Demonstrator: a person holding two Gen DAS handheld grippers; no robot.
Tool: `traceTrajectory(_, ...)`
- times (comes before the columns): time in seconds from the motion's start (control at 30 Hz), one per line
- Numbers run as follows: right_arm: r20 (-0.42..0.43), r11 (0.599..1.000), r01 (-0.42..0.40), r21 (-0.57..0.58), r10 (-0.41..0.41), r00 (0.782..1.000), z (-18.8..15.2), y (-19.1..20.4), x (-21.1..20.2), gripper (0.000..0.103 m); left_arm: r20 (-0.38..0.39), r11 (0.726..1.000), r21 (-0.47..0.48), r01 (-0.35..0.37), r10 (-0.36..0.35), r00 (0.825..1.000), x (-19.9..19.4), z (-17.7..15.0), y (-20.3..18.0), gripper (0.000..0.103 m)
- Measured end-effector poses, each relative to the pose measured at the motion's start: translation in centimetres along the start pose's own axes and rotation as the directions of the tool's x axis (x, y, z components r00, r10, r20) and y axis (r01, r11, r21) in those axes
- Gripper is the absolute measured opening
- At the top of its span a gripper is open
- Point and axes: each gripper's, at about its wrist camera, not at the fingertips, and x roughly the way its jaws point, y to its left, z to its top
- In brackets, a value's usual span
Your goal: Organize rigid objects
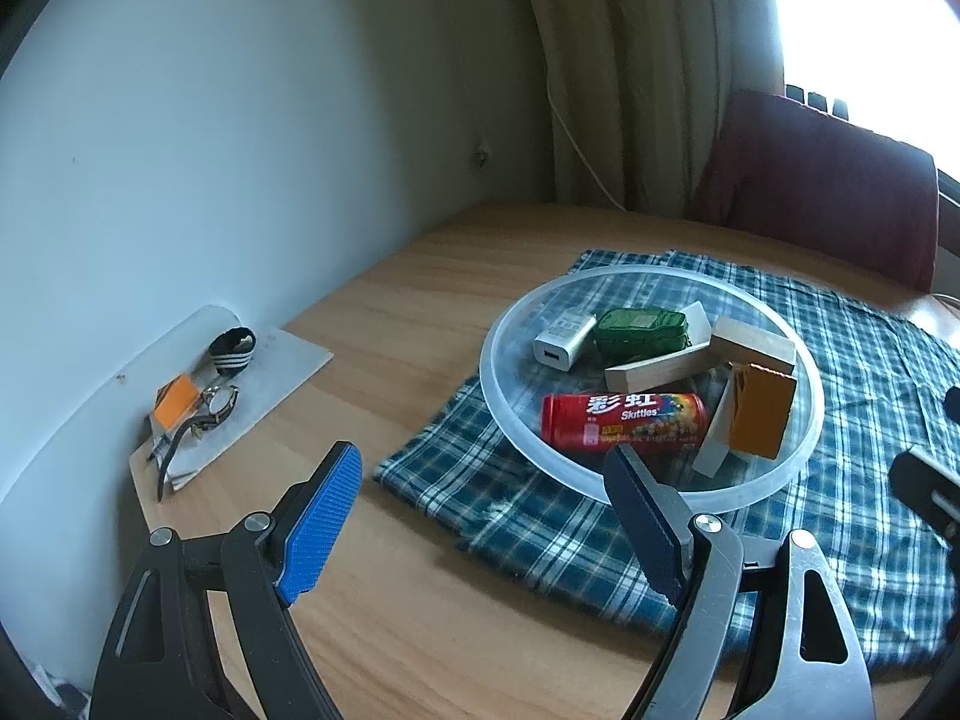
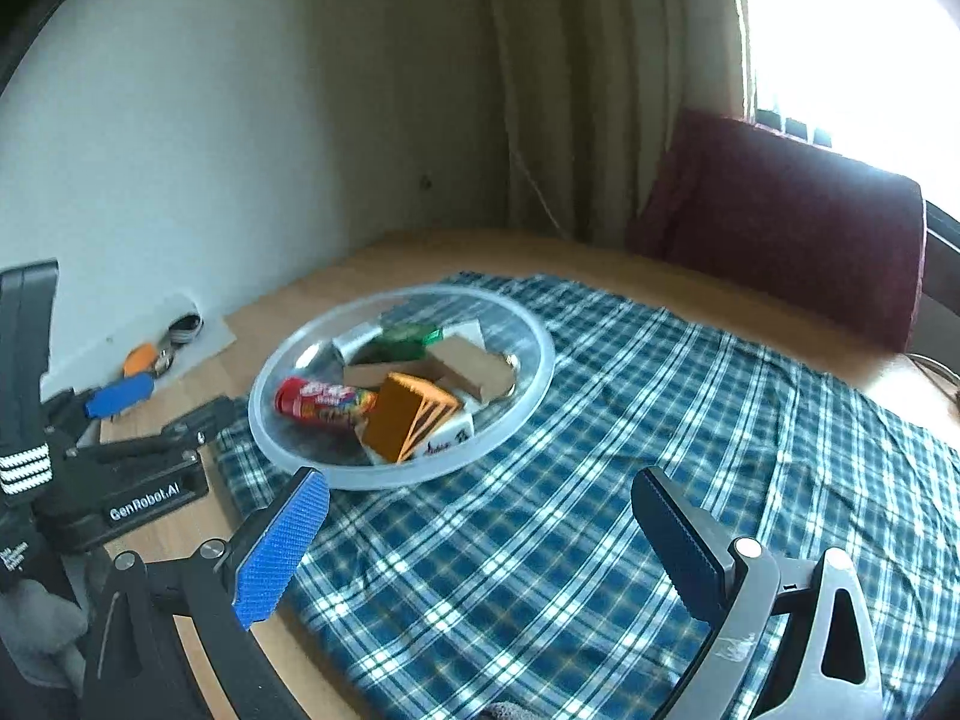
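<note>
Starting at the left, a watch (image 1: 216, 405) and small oddments lie on a paper sheet (image 1: 282, 372) by the wall, outside the clear round plastic tray (image 1: 804, 438) on the checked cloth (image 1: 540, 540). Both the left gripper (image 1: 486, 516) and right gripper (image 2: 480, 540) stand wide, holding nothing. Judging by this, sorting looks nearly done: 1 glossy red candy tube (image 1: 624, 423), white charger (image 1: 564, 339), green pack (image 1: 639, 330), wood blocks (image 1: 753, 345) and orange box (image 1: 762, 414) sit jumbled inside.

Left gripper (image 1: 480, 480) and right gripper (image 2: 480, 510): jaws spread, empty.
</note>
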Motion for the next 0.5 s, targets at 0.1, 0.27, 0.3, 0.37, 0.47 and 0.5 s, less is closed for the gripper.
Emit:
traceTrajectory(0.1,-0.024,1.000,0.003,-0.010,-0.004,1.000,0.6,1.6,1.0,0.103,-0.009,1.000,-0.005,0.004,-0.004,1.000,0.6,-0.2,-0.9,0.084)
traceTrajectory(0.27,-0.045,1.000,0.001,-0.019,-0.002,0.999,-4.0,-0.2,-3.6,0.103,-0.021,1.000,-0.010,0.008,-0.008,1.000,1.3,-0.5,-2.2,0.084)
traceTrajectory(0.3,-0.049,1.000,-0.002,-0.017,0.001,0.999,-1.8,0.5,-0.7,0.103,-0.023,1.000,-0.012,0.009,-0.010,1.000,1.4,-0.5,-2.3,0.084)
traceTrajectory(0.37,-0.056,1.000,-0.006,-0.014,0.005,0.998,-2.1,-2.0,-0.8,0.103,-0.026,1.000,-0.014,0.012,-0.012,1.000,1.8,-0.5,-2.6,0.084)
traceTrajectory(0.47,-0.063,1.000,-0.007,-0.008,0.007,0.998,-0.9,-0.5,1.0,0.103,-0.029,1.000,-0.016,0.013,-0.014,0.999,2.1,-0.6,-2.9,0.084)
traceTrajectory(0.5,-0.062,1.000,-0.007,-0.005,0.007,0.998,-0.7,-0.6,1.0,0.103,-0.031,1.000,-0.017,0.014,-0.014,0.999,2.1,-0.7,-2.9,0.084)
